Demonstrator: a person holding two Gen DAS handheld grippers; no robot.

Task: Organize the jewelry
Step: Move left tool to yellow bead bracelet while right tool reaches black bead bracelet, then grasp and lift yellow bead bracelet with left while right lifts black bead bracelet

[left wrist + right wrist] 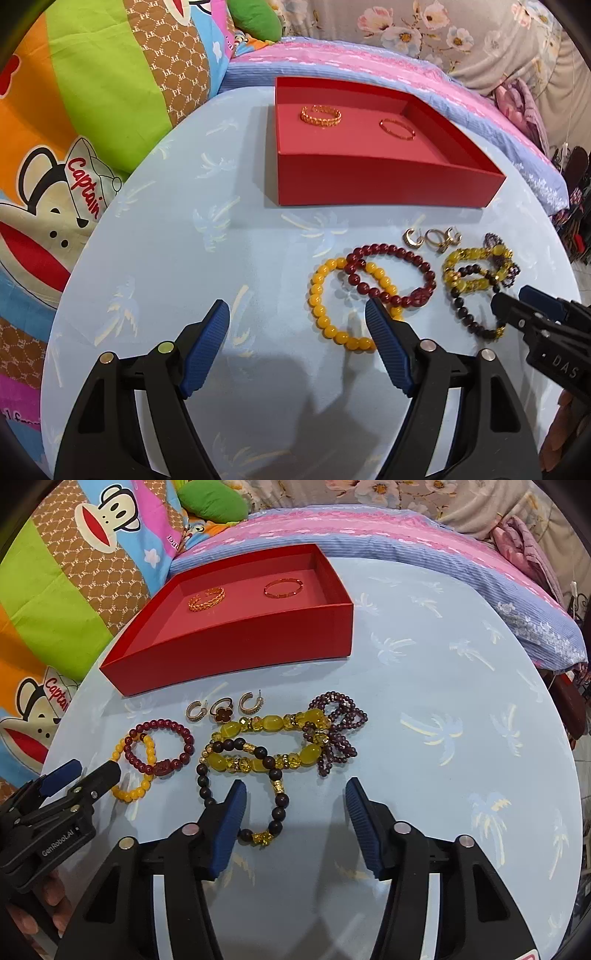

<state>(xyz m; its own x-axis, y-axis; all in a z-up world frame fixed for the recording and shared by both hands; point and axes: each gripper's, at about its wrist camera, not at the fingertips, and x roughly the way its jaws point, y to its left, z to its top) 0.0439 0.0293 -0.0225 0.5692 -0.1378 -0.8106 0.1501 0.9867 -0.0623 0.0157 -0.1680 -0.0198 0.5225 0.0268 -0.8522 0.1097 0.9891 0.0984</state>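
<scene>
Above round table (236, 236), left gripper (297, 310) spread wide, empty; right finger over yellow bead bracelet (325, 306), which overlaps dark red bracelet (391, 275). Right gripper (295, 788) also wide, empty, over dark bead bracelet (275, 797). Beyond: three small rings (225, 708), purple bracelet (338, 731). Red box (236, 642) holds two gold bangles (207, 598).

Bare worktop (461, 686) is lying open right of the bracelet cluster (266, 746) and left of the yellow bead bracelet (332, 302). The red box (369, 184) is walling off the far side, earrings (225, 709) crowding the strip before it; cushions (74, 110) are bordering the left edge.
</scene>
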